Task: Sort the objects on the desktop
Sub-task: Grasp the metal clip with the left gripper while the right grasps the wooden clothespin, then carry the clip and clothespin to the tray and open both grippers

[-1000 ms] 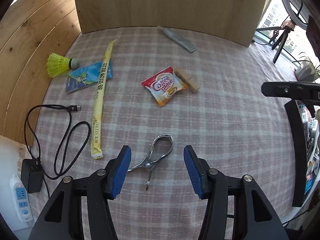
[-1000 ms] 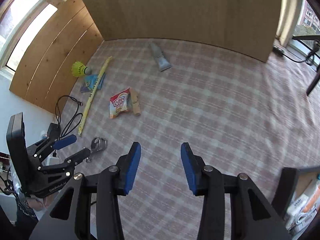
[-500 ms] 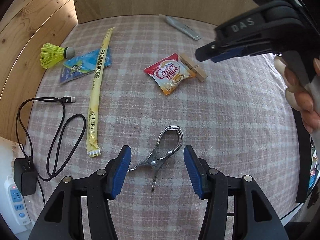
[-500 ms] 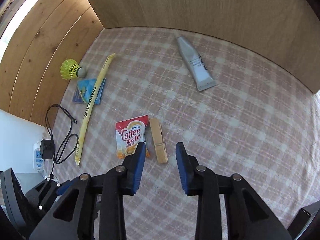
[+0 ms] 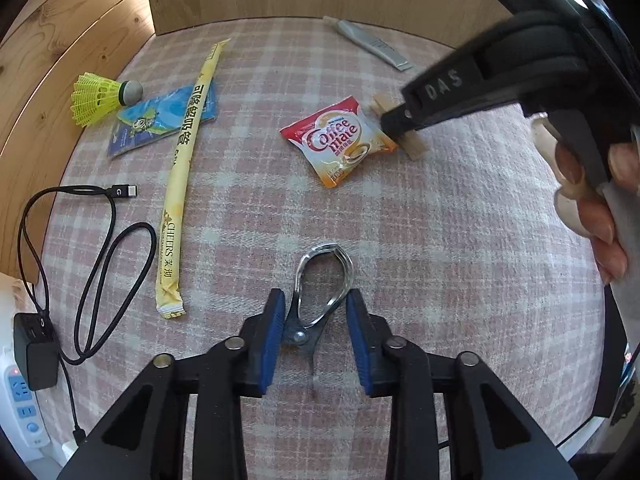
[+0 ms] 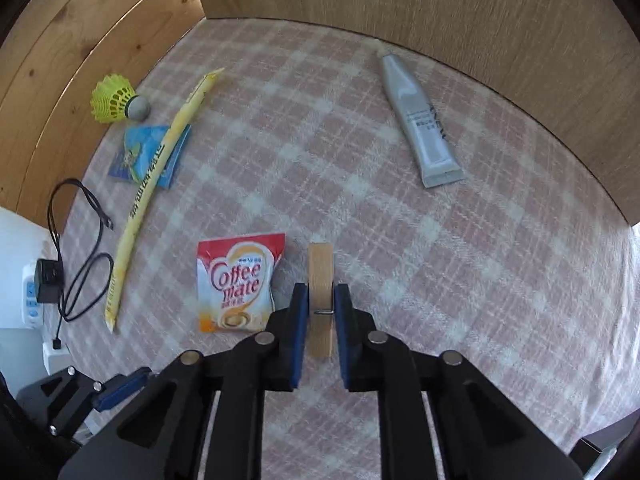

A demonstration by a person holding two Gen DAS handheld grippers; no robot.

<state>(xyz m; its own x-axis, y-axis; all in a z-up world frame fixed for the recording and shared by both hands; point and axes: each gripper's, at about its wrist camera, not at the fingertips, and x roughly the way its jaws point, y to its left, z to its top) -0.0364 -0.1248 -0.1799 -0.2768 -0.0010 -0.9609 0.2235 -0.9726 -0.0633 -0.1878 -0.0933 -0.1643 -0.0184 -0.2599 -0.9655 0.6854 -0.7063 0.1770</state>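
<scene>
A silver metal clip (image 5: 320,280) lies on the pink checked cloth (image 5: 440,260). My left gripper (image 5: 315,297) points down over the clip, its jaws closing, and both blue pads touch the clip's sides. A wooden clothespin (image 6: 320,268) lies beside a red and white Coffee mate sachet (image 6: 236,280). Around the pin's spring end sits my right gripper (image 6: 321,292), also closing, with its pads against the wood. In the left wrist view the right gripper (image 5: 394,122) pinches the clothespin (image 5: 414,148) next to the sachet (image 5: 340,140), with a person's hand (image 5: 592,200) on its handle.
A long yellow stick packet (image 5: 180,184), a blue packet (image 5: 156,120) and a yellow shuttlecock (image 5: 100,96) lie at the left. A silver tube (image 6: 420,120) rests near the back wooden wall. A black cable (image 5: 92,240) and a power strip (image 5: 20,400) sit at the left edge.
My left gripper sank and its jaws narrowed onto the metal clip. The right gripper swept left across the table, came down over the clothespin, and its jaws closed in on it.
</scene>
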